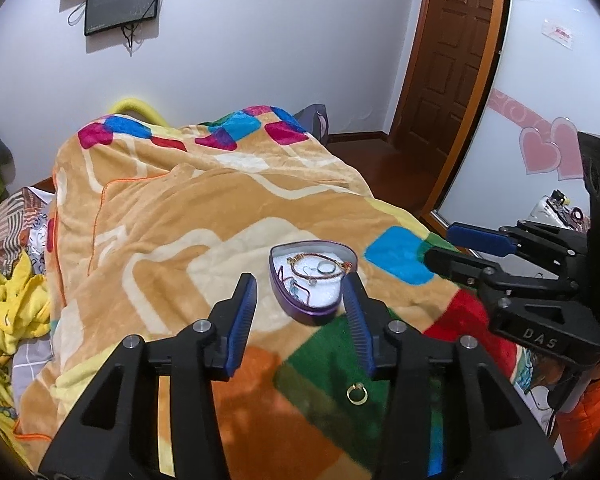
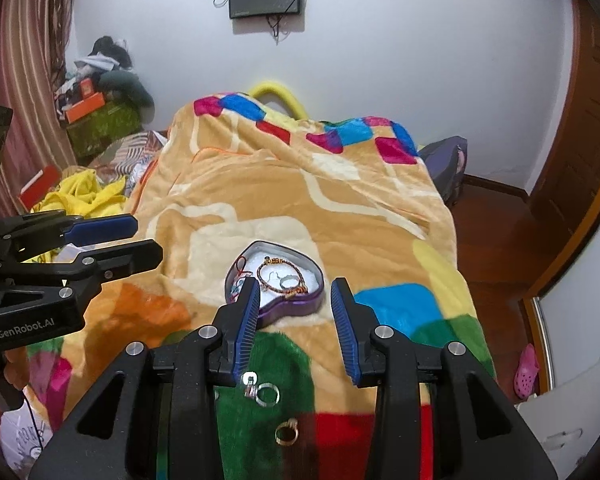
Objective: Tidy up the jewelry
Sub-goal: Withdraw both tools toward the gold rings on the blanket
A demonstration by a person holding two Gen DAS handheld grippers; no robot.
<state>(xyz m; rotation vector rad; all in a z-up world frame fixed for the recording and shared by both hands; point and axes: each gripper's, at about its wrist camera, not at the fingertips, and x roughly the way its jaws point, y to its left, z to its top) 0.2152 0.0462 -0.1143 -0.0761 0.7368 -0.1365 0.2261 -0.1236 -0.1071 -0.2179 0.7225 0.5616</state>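
Gold ring (image 2: 287,435) flat, perhaps stone leftward.

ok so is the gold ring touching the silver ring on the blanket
Apart. The right wrist view shows the gold ring lying nearer the camera than the silver ring, with a strip of blanket plainly between them.

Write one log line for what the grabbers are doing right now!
left gripper: open, empty | right gripper: open, empty | heart tin: holds bracelets | gold ring, silver ring: loose on blanket
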